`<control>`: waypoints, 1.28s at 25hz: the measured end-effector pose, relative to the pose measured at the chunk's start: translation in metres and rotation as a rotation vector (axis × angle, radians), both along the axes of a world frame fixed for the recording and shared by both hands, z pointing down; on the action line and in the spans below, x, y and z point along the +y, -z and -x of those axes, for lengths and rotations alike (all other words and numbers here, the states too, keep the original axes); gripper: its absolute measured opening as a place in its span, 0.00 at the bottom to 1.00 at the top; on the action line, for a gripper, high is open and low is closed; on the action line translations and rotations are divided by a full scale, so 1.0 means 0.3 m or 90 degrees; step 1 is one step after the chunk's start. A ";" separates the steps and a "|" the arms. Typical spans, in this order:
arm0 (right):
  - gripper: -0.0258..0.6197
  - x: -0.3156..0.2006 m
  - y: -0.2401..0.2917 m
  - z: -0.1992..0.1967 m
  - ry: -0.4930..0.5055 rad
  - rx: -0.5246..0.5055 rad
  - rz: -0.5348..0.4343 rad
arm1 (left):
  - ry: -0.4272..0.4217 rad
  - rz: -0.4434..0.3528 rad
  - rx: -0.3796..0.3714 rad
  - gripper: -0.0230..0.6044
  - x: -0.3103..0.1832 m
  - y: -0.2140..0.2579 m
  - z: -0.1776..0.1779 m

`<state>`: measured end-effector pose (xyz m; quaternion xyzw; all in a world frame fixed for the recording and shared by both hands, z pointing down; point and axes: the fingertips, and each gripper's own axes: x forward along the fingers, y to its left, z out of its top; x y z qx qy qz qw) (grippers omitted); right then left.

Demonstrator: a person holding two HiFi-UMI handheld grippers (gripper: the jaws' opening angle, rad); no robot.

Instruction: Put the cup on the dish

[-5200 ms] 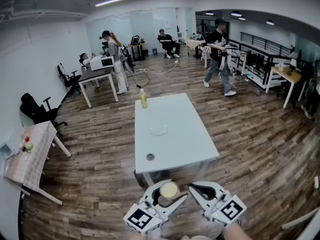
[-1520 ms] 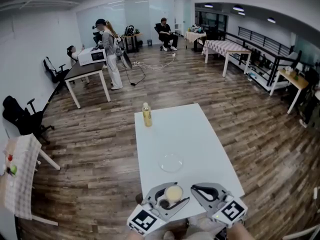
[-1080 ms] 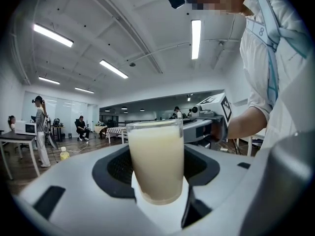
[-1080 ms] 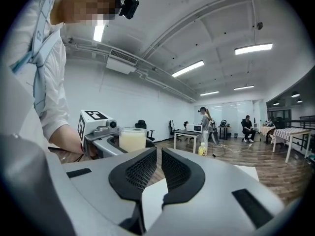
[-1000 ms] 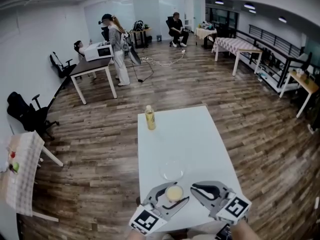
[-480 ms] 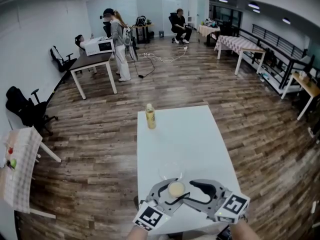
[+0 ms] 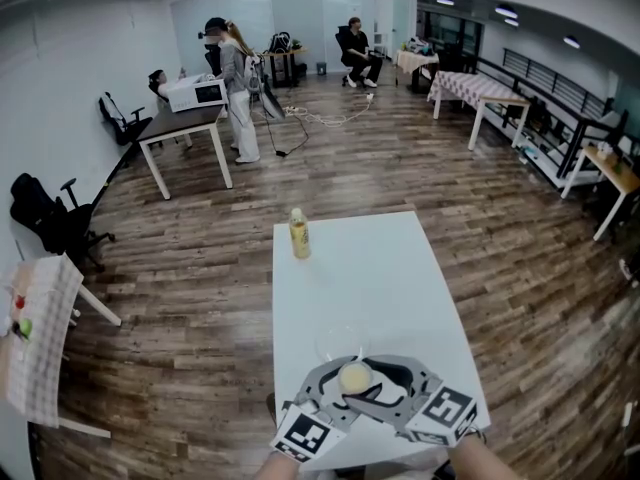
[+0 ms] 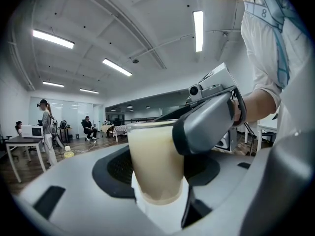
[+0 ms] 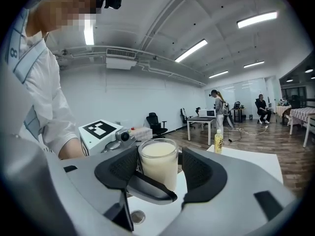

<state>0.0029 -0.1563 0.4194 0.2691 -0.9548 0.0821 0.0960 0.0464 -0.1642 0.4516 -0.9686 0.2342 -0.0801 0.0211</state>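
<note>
Left gripper (image 8: 156,178) pinches the cup (image 7: 355,377); right gripper (image 9: 158,176) fingers just spread around it. Next, move it far, onto the dish (image 7: 338,339).

Counts:
- cup (image 7: 354,378): one
- clear dish (image 7: 333,338): one
- bottle (image 7: 298,234): one
- white table (image 7: 400,278): one
- microwave (image 7: 197,92): one
- Empty black office chairs: two, near office chair (image 7: 40,213) and far office chair (image 7: 113,118).
- Checked-cloth tables: two, left checked table (image 7: 35,338) and right checked table (image 7: 470,86).
- Background people: three, standing person (image 7: 238,88), seated person at the back (image 7: 355,40) and seated person by the microwave (image 7: 158,80).
- Other far tables: too small to count.
</note>
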 end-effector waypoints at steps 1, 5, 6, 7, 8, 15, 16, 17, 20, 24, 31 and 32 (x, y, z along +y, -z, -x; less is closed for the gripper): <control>0.48 -0.002 -0.002 0.001 -0.002 0.004 -0.001 | 0.000 -0.002 -0.003 0.45 0.000 -0.001 -0.001; 0.48 -0.011 -0.006 0.002 -0.008 0.023 -0.004 | 0.005 -0.008 -0.004 0.45 -0.001 0.001 -0.006; 0.48 -0.013 -0.005 0.003 -0.006 0.024 -0.003 | 0.007 -0.009 -0.005 0.45 -0.002 0.002 -0.005; 0.48 -0.015 -0.004 0.004 -0.005 0.026 -0.002 | 0.008 -0.010 -0.007 0.45 -0.004 0.003 -0.004; 0.48 -0.017 -0.004 0.005 -0.003 0.029 0.000 | 0.010 -0.012 -0.009 0.45 -0.007 0.003 -0.003; 0.47 -0.023 -0.021 -0.003 -0.002 0.048 0.004 | 0.018 -0.020 -0.018 0.45 -0.019 -0.012 -0.009; 0.47 -0.023 -0.024 -0.002 -0.002 0.048 0.005 | 0.019 -0.016 -0.019 0.45 -0.018 -0.015 -0.008; 0.47 -0.023 -0.028 -0.002 -0.002 0.048 0.006 | 0.019 -0.013 -0.020 0.45 -0.018 -0.019 -0.007; 0.47 -0.026 -0.051 -0.007 -0.003 0.045 0.014 | 0.019 -0.006 -0.017 0.45 -0.021 -0.031 -0.009; 0.47 -0.034 -0.068 -0.009 -0.001 0.041 0.022 | 0.016 0.000 -0.012 0.45 -0.027 -0.044 -0.014; 0.47 -0.047 -0.082 0.006 0.003 0.045 0.036 | 0.020 0.002 -0.015 0.46 -0.040 -0.063 0.001; 0.47 -0.051 -0.091 0.005 0.004 0.045 0.038 | 0.021 0.003 -0.015 0.46 -0.044 -0.067 0.002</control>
